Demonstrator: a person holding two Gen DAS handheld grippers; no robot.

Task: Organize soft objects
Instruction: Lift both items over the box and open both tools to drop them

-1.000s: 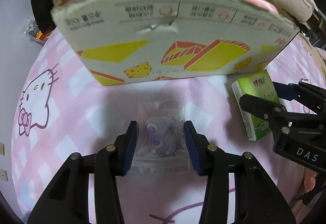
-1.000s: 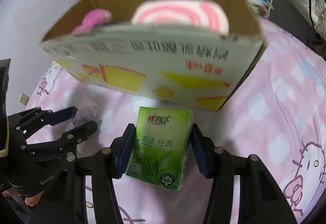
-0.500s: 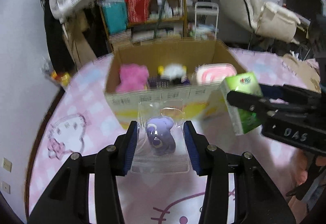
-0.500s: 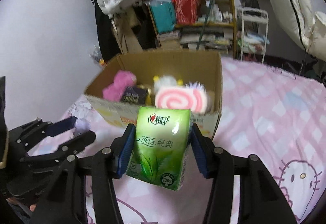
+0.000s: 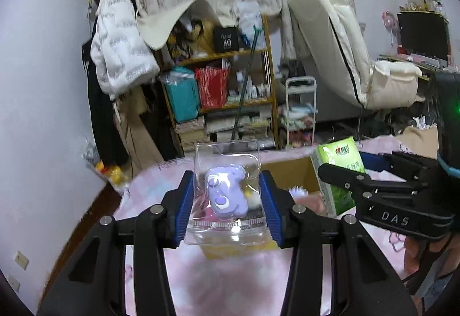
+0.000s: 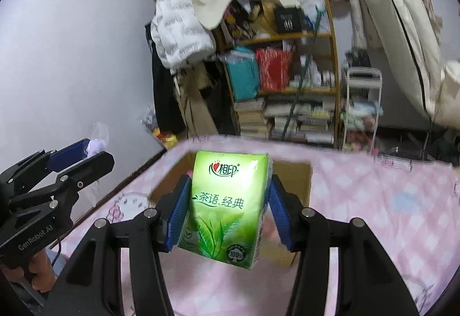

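Observation:
My left gripper [image 5: 227,205] is shut on a clear plastic bag with a purple plush toy [image 5: 227,195] inside, held in the air above the near edge of the cardboard box [image 5: 299,172]. My right gripper [image 6: 228,209] is shut on a green tissue pack [image 6: 227,206], also lifted over the box [image 6: 299,181]. In the left wrist view the tissue pack [image 5: 340,169] and the right gripper [image 5: 353,172] show at the right. In the right wrist view the left gripper [image 6: 82,158] shows at the left with the bag. The box's contents are mostly hidden behind the held things.
The box stands on a bed with a pink checked cover [image 6: 373,215]. Behind the bed are a cluttered wooden shelf [image 5: 230,91], a white jacket [image 5: 120,45] hanging on the left, a small white cart [image 5: 300,109] and a cream chair [image 5: 345,57]. The wall is at the left.
Both grippers have risen from the bed with their loads and tipped up toward level. The box, seen from its side at first, now lies low behind the held things.

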